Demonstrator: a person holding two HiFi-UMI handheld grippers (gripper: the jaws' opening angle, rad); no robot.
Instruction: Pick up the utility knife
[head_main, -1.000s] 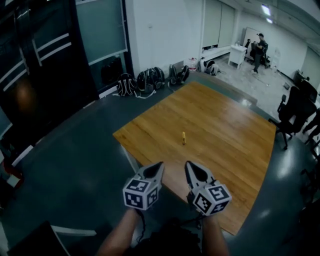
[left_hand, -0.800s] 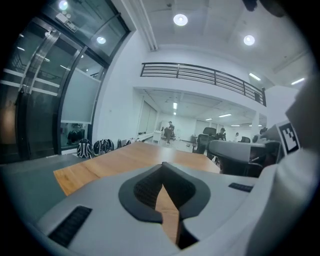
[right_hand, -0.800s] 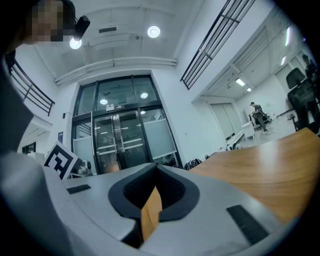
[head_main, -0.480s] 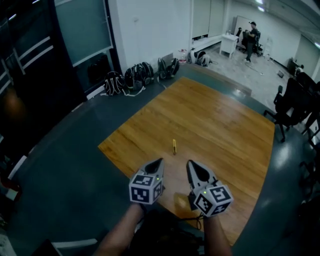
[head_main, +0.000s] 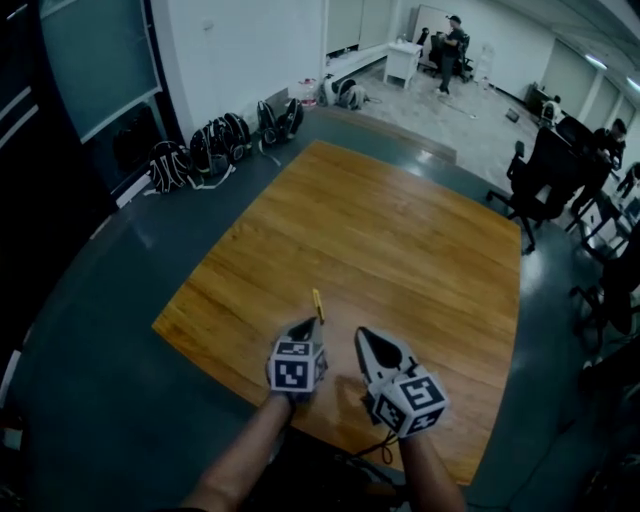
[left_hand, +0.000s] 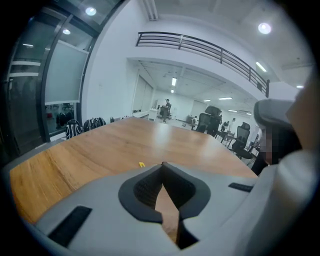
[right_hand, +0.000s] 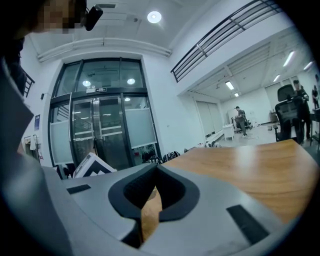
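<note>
Honestly the main worry right now is that both tools are closed up tight. The left gripper (head_main: 308, 326) has its jaws pressed together with nothing between them, and so does the right gripper (head_main: 362, 334), so neither one is ready to take anything. The utility knife (head_main: 318, 305) is the little yellow thing lying flat on the wooden table (head_main: 420, 230), just past the tip of the left gripper and a bit off to the left of the right one. In the left gripper view it's only a small yellow speck just beyond the jaw tips. If the left tool goes down like this without opening, I'd guess the shut tip just nudges the knife and sends it skating over that smooth wood. It's also slim and sits low, so even opened jaws could scrape the tabletop, or catch only one end and let it swing or drop. I can't tell if the blade is out, it's too small to see, and that matters for where to pinch it. The two grippers are also close beside each other, so they could knock together on the way in. As for containers, nothing like a box or tray is on the table. The only ones I see are backpacks (head_main: 215, 140) lined up along the wall, and whatever's in them isn't visible.
</note>
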